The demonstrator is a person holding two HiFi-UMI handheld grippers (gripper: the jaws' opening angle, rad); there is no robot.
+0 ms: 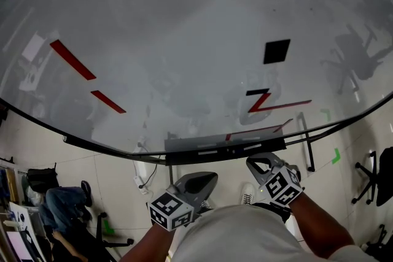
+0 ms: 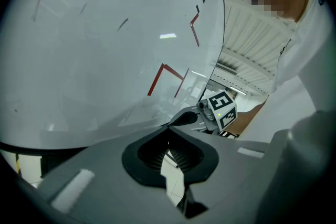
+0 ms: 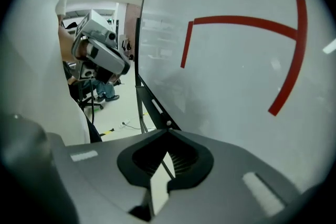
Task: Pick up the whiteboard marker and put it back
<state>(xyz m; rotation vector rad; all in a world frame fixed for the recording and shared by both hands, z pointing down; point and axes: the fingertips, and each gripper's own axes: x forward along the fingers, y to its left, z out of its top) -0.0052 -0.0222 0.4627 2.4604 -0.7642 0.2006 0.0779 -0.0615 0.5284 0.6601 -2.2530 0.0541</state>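
Whiteboard marker could not be made out for certain in any view, and neither claw had it. The left claw's (image 2: 169,131) jaws were together with nothing between them. The right claw's (image 3: 168,136) jaws were likewise pressed together and empty. Both claws hung side by side just in front of the dark tray (image 1: 224,147) at the bottom edge of the whiteboard (image 1: 184,40), which bore red strokes (image 1: 72,59). What lay in the tray was too small to tell.

The whiteboard (image 1: 184,40) runs past the head view's top edge.
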